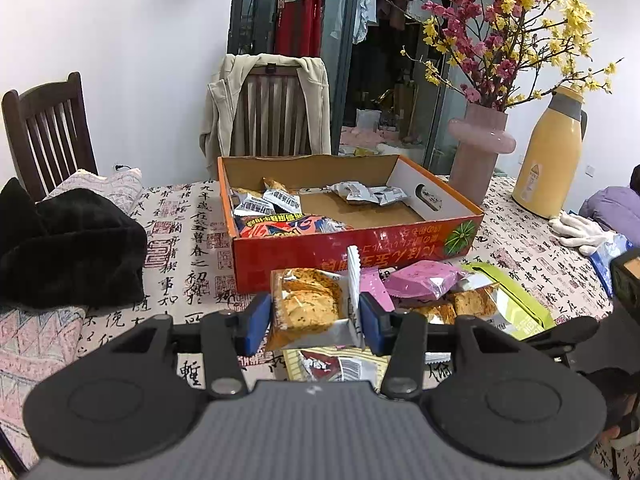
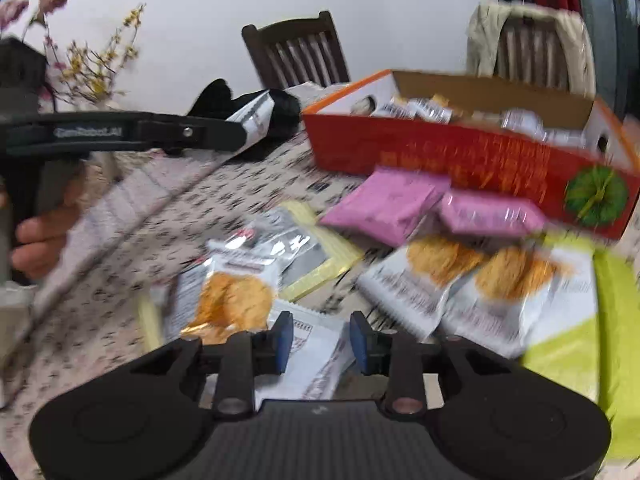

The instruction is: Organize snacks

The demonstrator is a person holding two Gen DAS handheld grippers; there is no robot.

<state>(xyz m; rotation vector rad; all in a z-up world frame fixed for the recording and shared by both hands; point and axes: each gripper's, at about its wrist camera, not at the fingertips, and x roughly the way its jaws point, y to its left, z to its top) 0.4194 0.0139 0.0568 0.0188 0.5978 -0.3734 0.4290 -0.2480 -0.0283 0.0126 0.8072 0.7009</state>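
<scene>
Squeezing a cracker pack (image 1: pixel 308 312) tight in the left claw (image 1: pixel 314 316), just before the red box (image 1: pixel 356 248) to drop it in, and spreading the right claw (image 2: pixel 322 344), half-wide and empty, over a white pack (image 2: pixel 316 356).

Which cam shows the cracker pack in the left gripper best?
Left wrist: the cracker pack sits sharp and centred, pinched in the left gripper. Right wrist shows only its silver end past the gripper's side, blurred.

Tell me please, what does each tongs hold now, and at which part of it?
The left tongs grip a cracker packet across its sides. The right tongs hold nothing; a white wrapper only lies below their open pads.
</scene>
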